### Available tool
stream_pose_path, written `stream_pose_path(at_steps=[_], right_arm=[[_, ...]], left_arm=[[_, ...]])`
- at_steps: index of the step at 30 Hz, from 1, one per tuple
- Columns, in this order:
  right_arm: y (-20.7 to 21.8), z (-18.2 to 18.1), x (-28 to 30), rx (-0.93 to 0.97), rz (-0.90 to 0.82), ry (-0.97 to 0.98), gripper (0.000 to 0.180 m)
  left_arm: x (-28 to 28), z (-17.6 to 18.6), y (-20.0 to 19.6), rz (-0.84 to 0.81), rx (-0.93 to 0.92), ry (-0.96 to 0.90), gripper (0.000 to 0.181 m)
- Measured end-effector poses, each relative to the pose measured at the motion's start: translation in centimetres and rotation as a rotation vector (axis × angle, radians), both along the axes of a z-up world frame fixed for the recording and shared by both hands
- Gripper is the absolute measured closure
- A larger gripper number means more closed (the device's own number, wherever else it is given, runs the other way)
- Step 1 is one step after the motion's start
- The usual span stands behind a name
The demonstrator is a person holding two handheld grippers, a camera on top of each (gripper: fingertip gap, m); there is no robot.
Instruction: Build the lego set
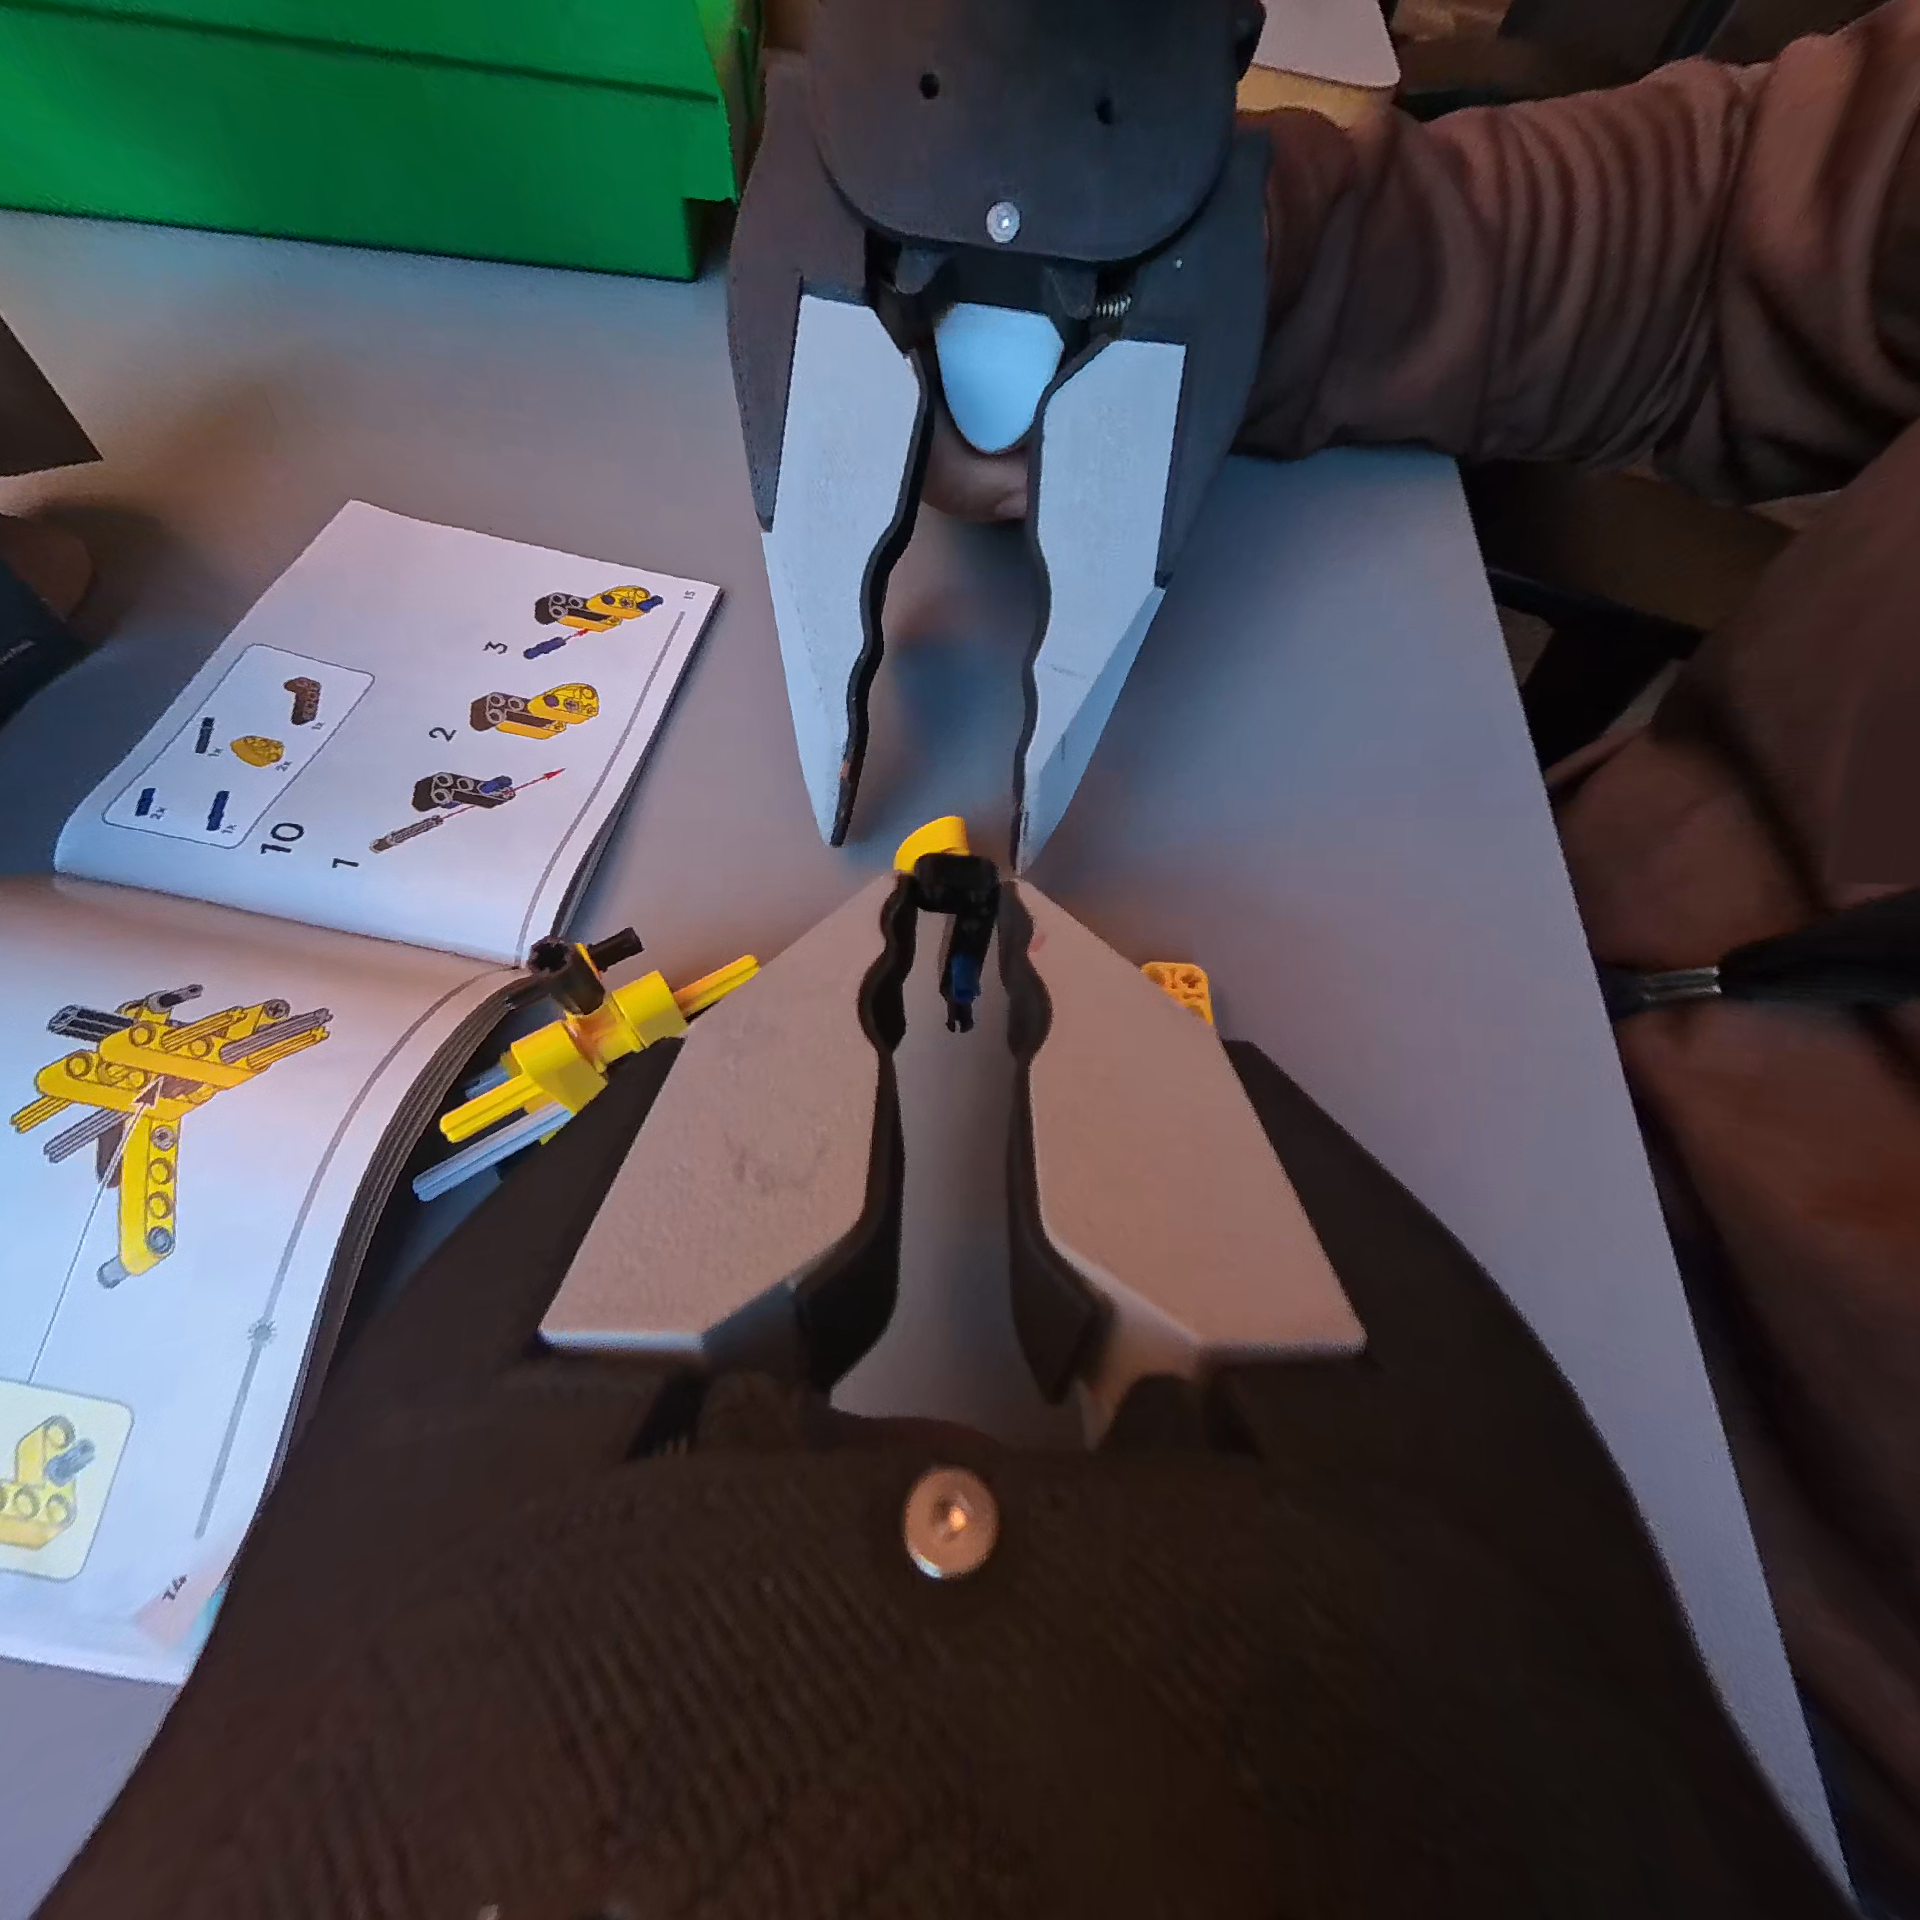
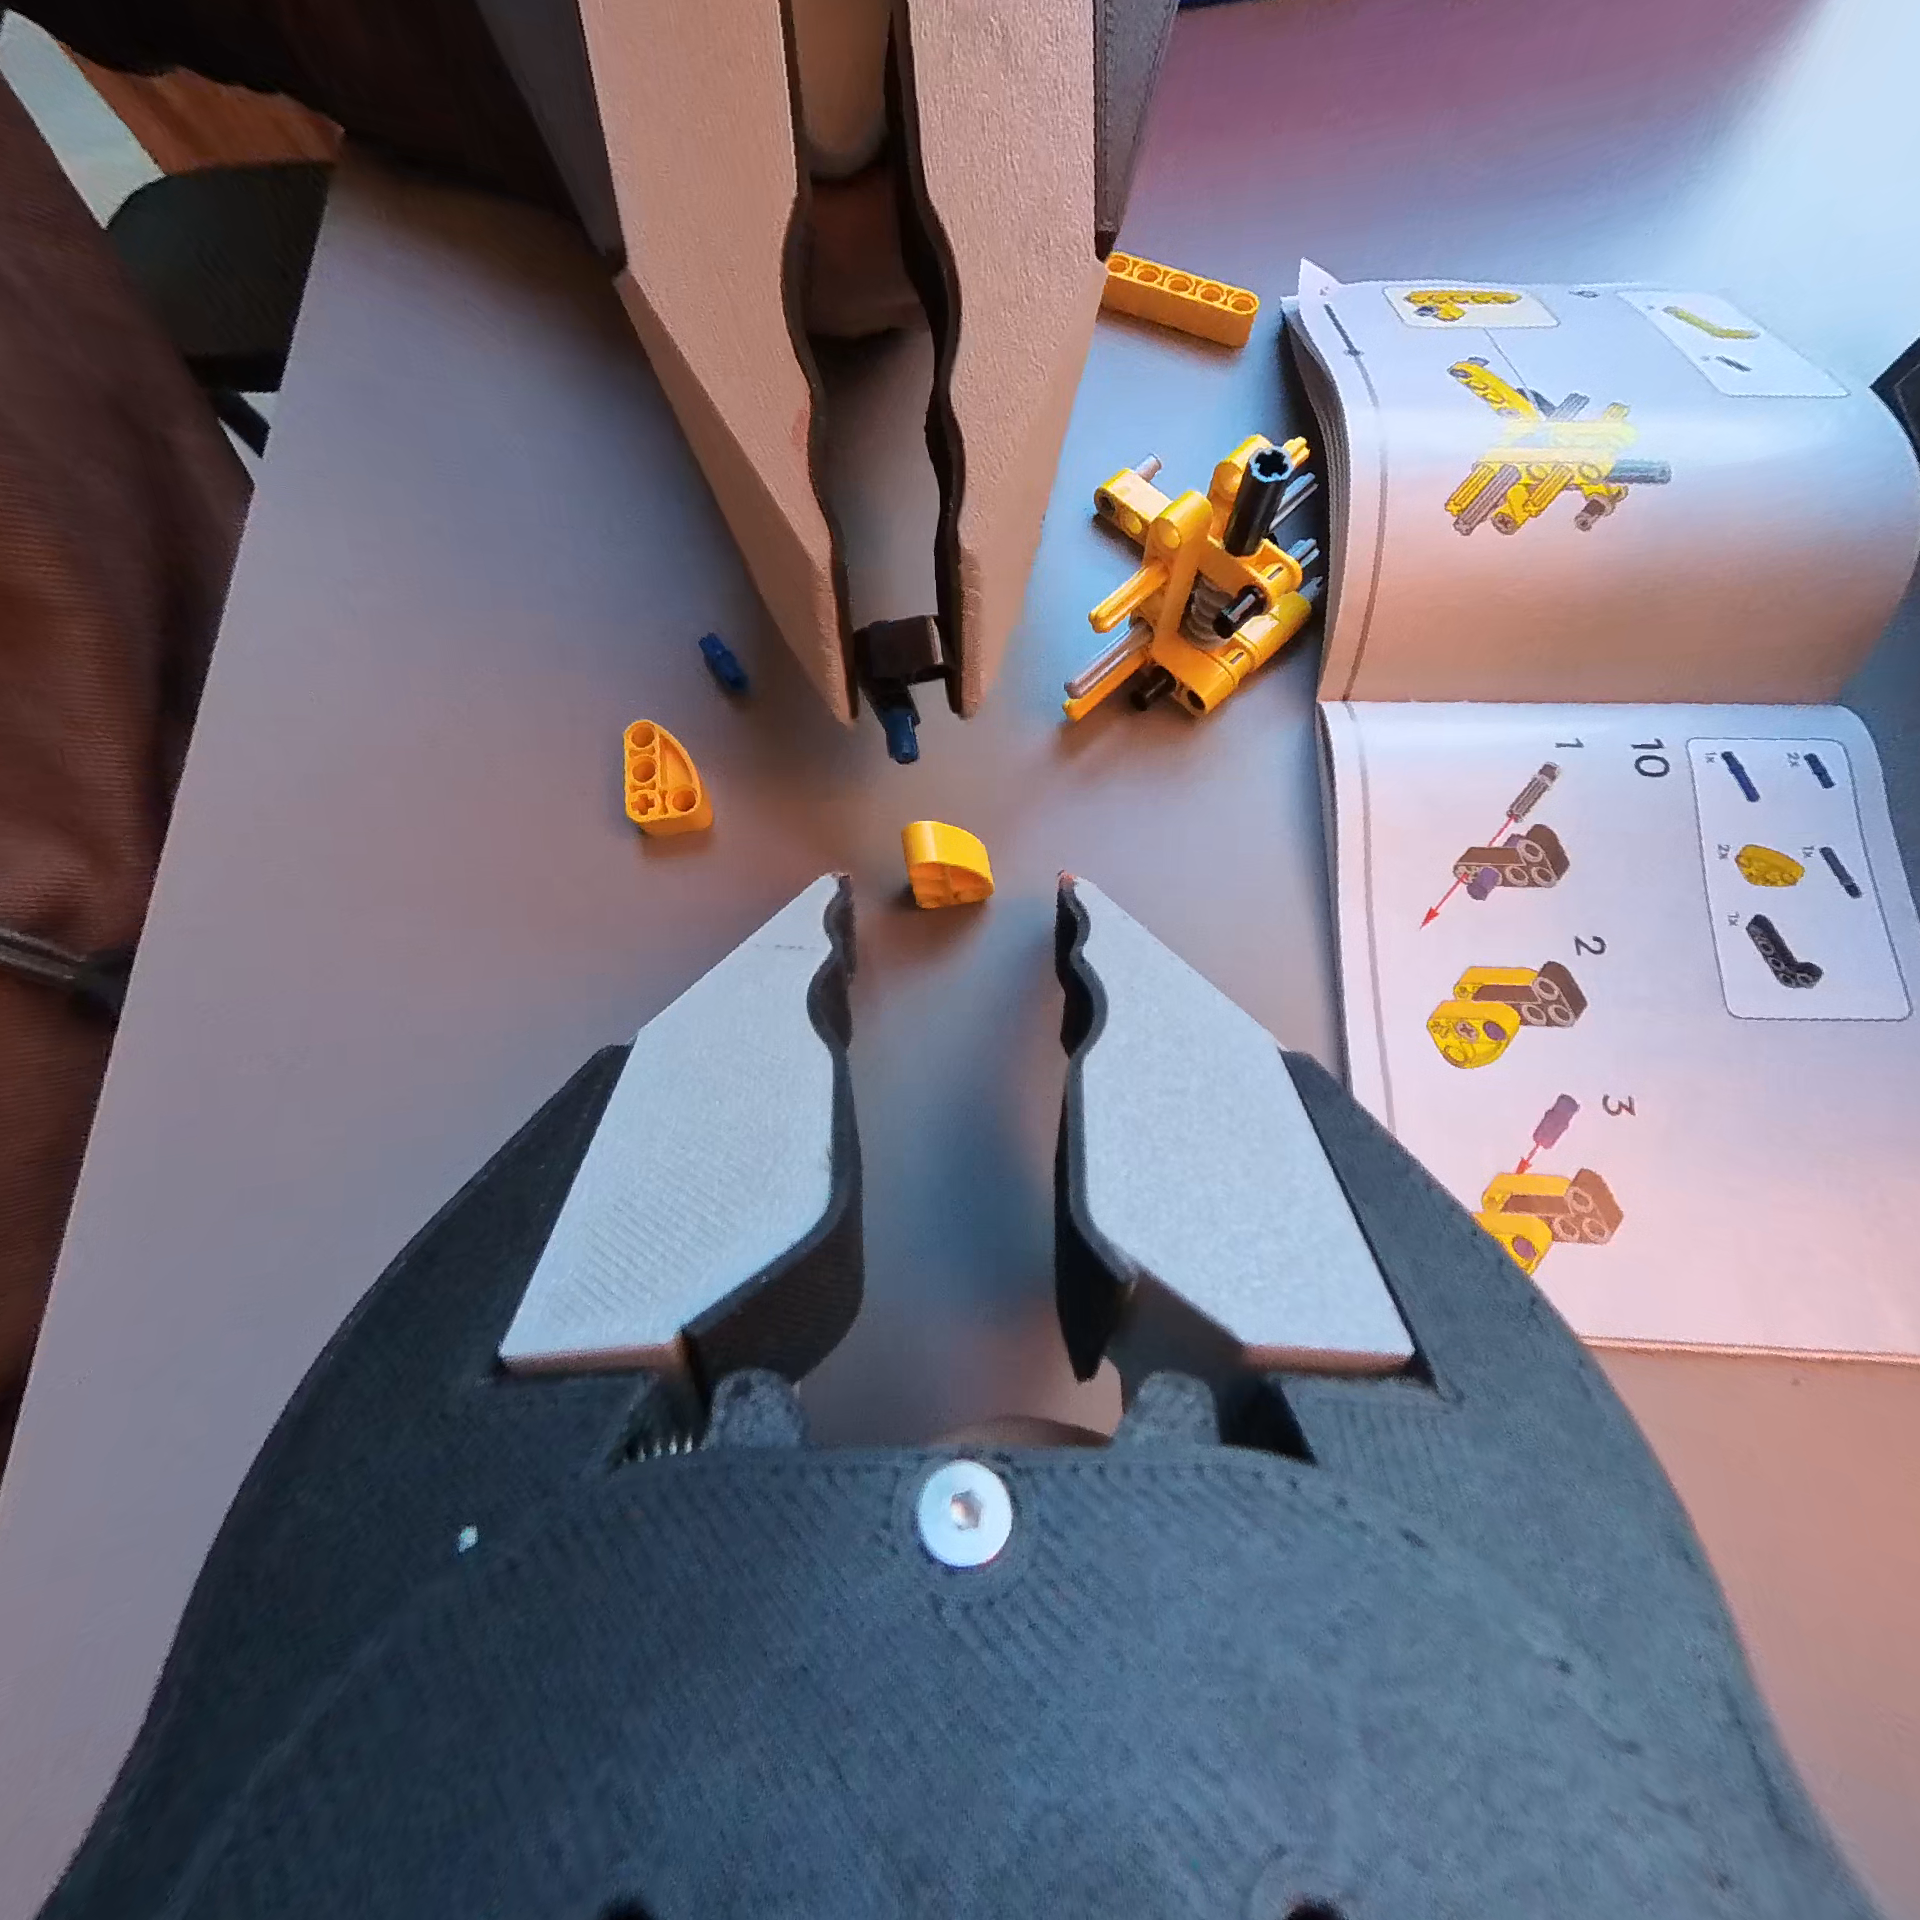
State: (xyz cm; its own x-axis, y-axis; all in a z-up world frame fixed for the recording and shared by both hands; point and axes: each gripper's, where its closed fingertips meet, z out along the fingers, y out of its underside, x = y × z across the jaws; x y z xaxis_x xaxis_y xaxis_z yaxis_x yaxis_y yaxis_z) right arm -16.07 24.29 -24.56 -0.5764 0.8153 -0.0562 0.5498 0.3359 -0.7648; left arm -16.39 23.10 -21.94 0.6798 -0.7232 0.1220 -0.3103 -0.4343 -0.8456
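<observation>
Grey counter [image 2: 468, 1039] fills both views. Green box [image 1: 364, 114] upper left of left wrist view, on the counter's far edge. Brown sleeve [image 1: 1558, 270] upper right of same view.

Open instruction booklet [image 2: 1621, 1039] right side of right wrist view, left side of left wrist view [image 1: 395, 727]; lies flat, far pages curled up.

Left gripper [image 1: 951, 883] centre of its own view, fingers clamped on a black piece [image 1: 956, 883] with a blue pin [image 1: 961, 977] sticking out of it. Same gripper [image 2: 906, 707] enters from the top of right wrist view, black piece [image 2: 909, 644] between the tips, blue pin [image 2: 899, 732] pointing down at the counter.

Right gripper [image 2: 951, 904] lower centre of its own view, fingers apart, nothing between them. Seen top centre of left wrist view [image 1: 930, 831], tips just above the counter.

Yellow-and-black partial build [image 2: 1205, 582] centre right of right wrist view, resting against the booklet's edge.

Yellow beam [image 2: 1179, 296] upper right, beside the left gripper.

Yellow curved piece [image 2: 665, 779] centre left, flat on the counter, holes up.

Second yellow curved piece [image 2: 943, 862] just ahead of the right fingertips, not touched.

Loose blue pin [image 2: 722, 662] left of the left gripper's tips, on the counter.
</observation>
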Motion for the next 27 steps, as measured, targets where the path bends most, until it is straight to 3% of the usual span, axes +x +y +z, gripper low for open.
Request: stream_pose_path(at_steps=[9,20,27], right_arm=[[-0.2,-0.1,0.0,0.019,0.016,0.008,0.147],[0.4,3.0,0.3,-0.088,0.006,0.161,0.148],[-1.4,5.7,1.2,-0.409,0.094,0.144,0.149]], left_arm=[[0.1,0.0,-0.1,-0.01,-0.006,-0.003,0.168],[0.2,1.0,0.0,-0.012,0.058,-0.034,0.168],[2.5,4.7,-1.9,-0.17,0.315,-0.116,0.169]])
